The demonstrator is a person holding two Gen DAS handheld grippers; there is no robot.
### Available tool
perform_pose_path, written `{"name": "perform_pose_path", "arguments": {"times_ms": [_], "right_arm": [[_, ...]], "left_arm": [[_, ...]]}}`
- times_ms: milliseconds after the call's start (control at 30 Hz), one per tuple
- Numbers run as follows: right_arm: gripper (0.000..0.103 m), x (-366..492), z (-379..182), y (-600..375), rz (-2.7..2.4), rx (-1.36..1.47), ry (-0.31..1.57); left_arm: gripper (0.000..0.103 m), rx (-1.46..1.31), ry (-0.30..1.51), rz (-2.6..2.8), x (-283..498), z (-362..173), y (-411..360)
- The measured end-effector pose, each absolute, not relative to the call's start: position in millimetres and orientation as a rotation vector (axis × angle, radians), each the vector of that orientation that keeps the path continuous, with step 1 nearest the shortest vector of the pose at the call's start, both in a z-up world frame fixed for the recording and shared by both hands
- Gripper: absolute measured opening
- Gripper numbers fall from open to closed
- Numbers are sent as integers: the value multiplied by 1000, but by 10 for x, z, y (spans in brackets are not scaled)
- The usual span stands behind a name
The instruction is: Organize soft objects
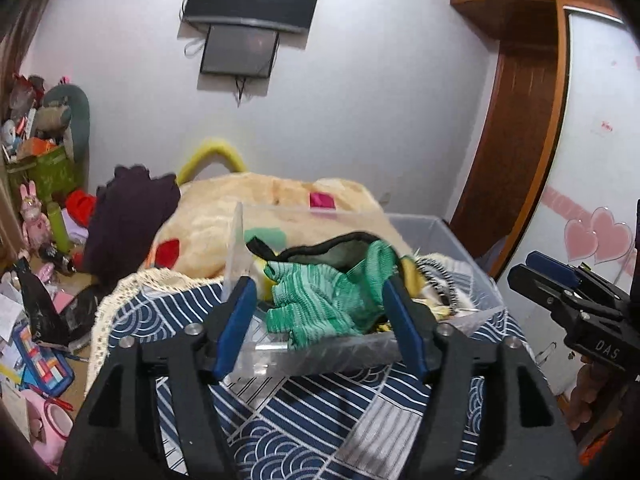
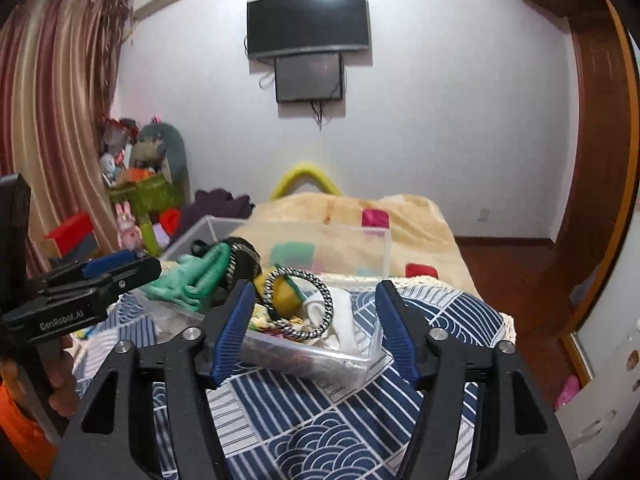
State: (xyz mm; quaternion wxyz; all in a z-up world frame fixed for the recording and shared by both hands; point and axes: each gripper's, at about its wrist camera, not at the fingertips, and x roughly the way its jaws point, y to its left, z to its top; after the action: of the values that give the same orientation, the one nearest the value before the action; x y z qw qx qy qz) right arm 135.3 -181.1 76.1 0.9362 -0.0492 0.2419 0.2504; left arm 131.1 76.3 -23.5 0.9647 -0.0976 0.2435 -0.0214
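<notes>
left tongs (image 1: 316,320) wide, empty, straddling the bin's (image 1: 460,240) near wall | right tongs (image 2: 316,322) wide, empty, just short of the bin | green glove (image 1: 320,296) draped over the rim between the left tips; ring (image 2: 300,304) and cloths inside, ahead of the right tips | judged partway: bin filling, glove not tucked in

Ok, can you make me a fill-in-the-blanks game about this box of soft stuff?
1. The knitted glove is ____ in colour.
2. The clear plastic box sits on a blue and ____ patterned cloth.
3. Both claws, left claw and right claw, are ____.

Missing words: green; white; open
</notes>
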Motion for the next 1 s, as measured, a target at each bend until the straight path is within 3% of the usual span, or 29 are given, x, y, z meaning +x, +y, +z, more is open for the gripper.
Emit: {"name": "perform_pose_path", "arguments": {"times_ms": [167,367,633,1000], "right_arm": [[82,1150,862,-1909,502,-88,436],[85,983,891,-1942,525,-66,407],[95,828,865,-1877,540,-78,360],[96,729,738,-1795,567,-84,362]], "left_arm": [[78,-160,405,-40,949,-45,661],[92,-151,339,-75,592,68,548],[93,-121,282,-54,309,93,434],[94,-118,268,-52,203,33,382]]}}
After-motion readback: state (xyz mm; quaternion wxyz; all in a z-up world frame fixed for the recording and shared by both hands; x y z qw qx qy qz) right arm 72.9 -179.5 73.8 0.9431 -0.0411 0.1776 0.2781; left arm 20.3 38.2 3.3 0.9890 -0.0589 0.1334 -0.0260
